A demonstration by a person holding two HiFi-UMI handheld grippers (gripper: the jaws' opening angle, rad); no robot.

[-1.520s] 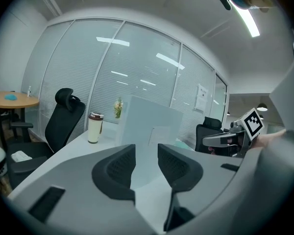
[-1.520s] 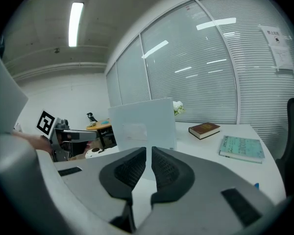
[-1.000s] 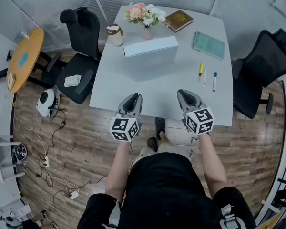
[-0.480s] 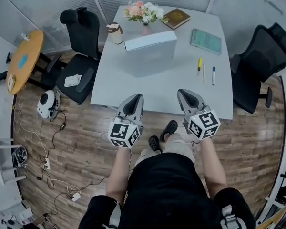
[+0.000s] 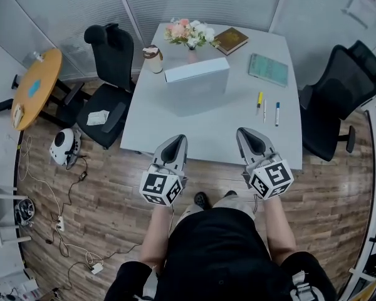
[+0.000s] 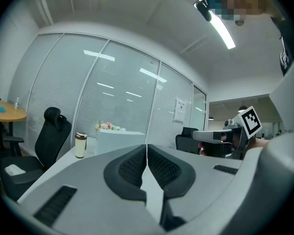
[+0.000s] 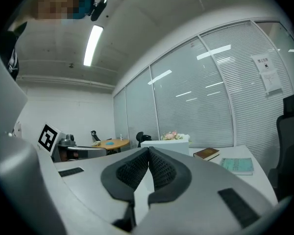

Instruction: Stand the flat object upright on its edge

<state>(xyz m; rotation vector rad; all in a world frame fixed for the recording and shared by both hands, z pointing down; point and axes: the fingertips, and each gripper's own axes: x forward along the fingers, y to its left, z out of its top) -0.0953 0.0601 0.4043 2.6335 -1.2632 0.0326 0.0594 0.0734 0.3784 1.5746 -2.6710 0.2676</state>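
A flat white box (image 5: 197, 74) stands upright on its long edge at the middle of the grey table (image 5: 207, 127); it also shows as the white box (image 6: 118, 140) in the left gripper view and the white box (image 7: 165, 145) in the right gripper view. My left gripper (image 5: 177, 140) hangs over the table's near edge, shut and empty, its jaws (image 6: 147, 148) pressed together. My right gripper (image 5: 246, 133) is level with it to the right, also shut (image 7: 149, 151) with nothing held. Both are well short of the box.
Behind the box stand a vase of flowers (image 5: 189, 32) and a lidded cup (image 5: 153, 59). A brown book (image 5: 230, 40), a teal book (image 5: 267, 69) and pens (image 5: 259, 99) lie to the right. Black chairs (image 5: 109, 61) (image 5: 335, 99) flank the table; a round wooden table (image 5: 34, 86) is far left.
Both grippers have risen and drawn back from over the table toward its near edge and the person. The person's feet have shifted back. The box has stayed upright.
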